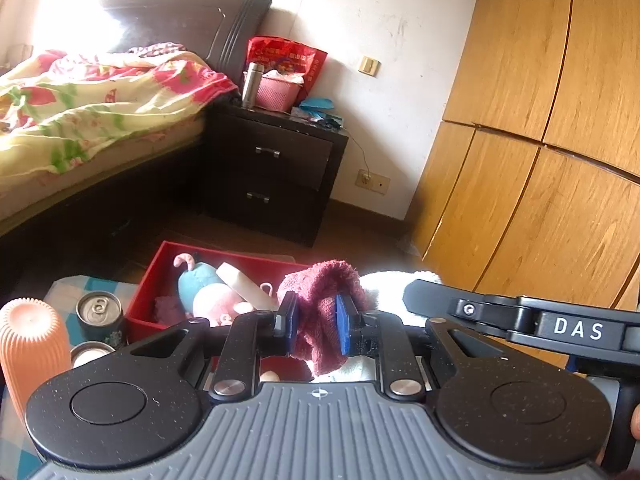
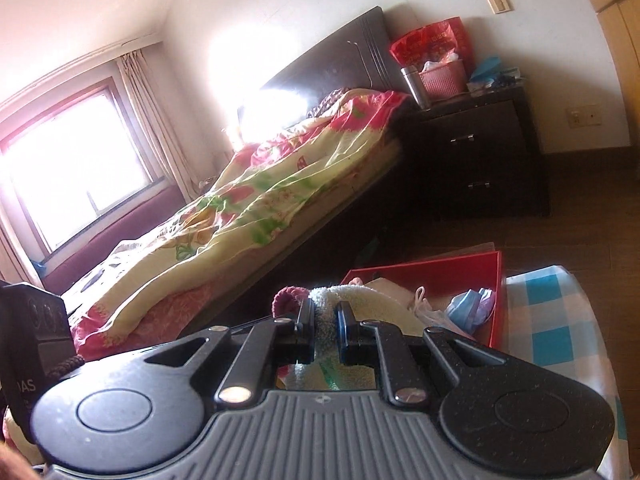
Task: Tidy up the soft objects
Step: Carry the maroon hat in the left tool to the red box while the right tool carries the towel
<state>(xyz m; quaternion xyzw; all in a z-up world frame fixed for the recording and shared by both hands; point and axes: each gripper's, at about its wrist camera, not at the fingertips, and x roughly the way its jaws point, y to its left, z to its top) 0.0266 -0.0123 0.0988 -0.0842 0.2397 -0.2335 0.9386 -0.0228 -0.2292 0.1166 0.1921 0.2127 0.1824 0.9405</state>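
Both grippers clamp cloth: left gripper [image 1: 316, 326] a maroon knit [image 1: 326, 300], right gripper [image 2: 323, 330] (lettered "DAS") a cream towel [image 2: 348, 300].

A lived-in home bedroom, lit by daylight.

An unmade bed with a yellow-and-pink floral quilt [image 2: 256, 184] stands against a dark wooden headboard [image 1: 192, 20], beside a dark two-drawer nightstand [image 1: 276, 168]. A tall honey-coloured wooden wardrobe [image 1: 540, 120] fills one wall; cream curtains [image 2: 156, 120] frame a red-trimmed window [image 2: 72, 160].
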